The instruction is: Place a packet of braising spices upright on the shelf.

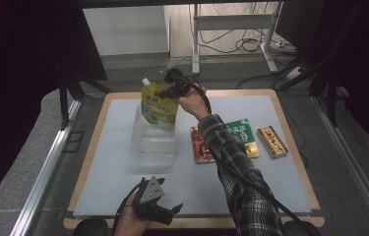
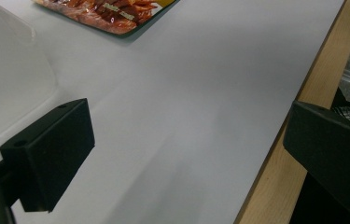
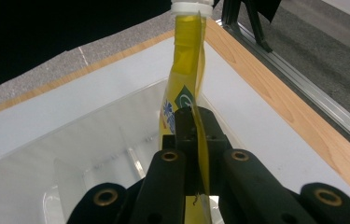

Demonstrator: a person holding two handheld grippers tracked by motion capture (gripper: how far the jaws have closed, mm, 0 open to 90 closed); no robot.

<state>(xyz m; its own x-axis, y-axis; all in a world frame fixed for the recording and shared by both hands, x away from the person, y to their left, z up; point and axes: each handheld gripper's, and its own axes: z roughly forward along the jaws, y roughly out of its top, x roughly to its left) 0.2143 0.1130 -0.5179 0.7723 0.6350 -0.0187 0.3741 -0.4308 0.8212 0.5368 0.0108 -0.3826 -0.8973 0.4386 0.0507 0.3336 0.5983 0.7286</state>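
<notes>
A yellow refill pouch [image 1: 158,104] with a white cap hangs above a clear plastic bin [image 1: 153,140]. My right gripper [image 1: 171,90] is shut on the pouch's upper right edge. In the right gripper view the pouch [image 3: 186,88] stands edge-on between the closed jaws, over the bin's open inside [image 3: 70,172]. My left gripper [image 1: 169,210] rests low near the table's front edge, open, with nothing between its fingers [image 2: 46,154]. The left gripper view shows bare white mat between the two jaws.
A red snack packet [image 1: 201,146], a green packet [image 1: 243,135] and a yellow-red box [image 1: 272,141] lie on the white mat [image 1: 123,196] to the right of the bin. The red packet [image 2: 107,11] also lies ahead of the left gripper. Wooden table edge [image 2: 275,177] runs along the mat.
</notes>
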